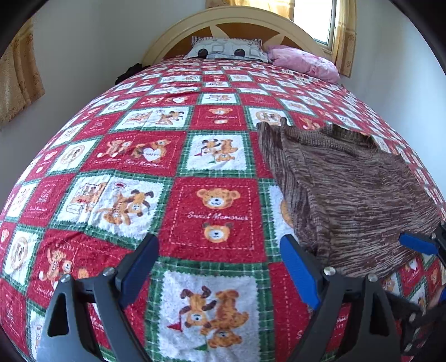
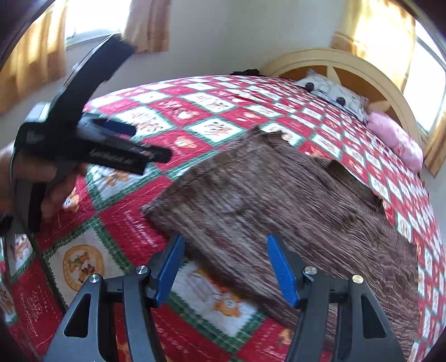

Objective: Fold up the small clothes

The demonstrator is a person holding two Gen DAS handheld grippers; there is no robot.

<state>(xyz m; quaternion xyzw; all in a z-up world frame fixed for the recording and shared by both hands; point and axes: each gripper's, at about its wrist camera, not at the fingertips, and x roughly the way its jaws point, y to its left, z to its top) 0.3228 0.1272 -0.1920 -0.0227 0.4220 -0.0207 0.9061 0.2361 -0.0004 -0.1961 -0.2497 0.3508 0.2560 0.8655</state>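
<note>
A brown knitted garment [image 1: 348, 192] lies flat on the bed, partly folded over itself. In the left wrist view it is to the right; in the right wrist view it [image 2: 278, 200] fills the middle. My left gripper [image 1: 220, 250] is open and empty, hovering over the bedspread left of the garment; it also shows in the right wrist view [image 2: 131, 144] at the left, blurred. My right gripper [image 2: 225, 253] is open and empty, with its jaws over the garment's near edge. Its blue pads [image 1: 418, 243] show at the right edge of the left wrist view.
The bed is covered by a red, green and white teddy-bear bedspread [image 1: 167, 167]. A grey pillow [image 1: 225, 50] and a pink pillow [image 1: 303, 62] lie by the cream headboard [image 1: 237, 16]. Walls and curtained windows surround the bed.
</note>
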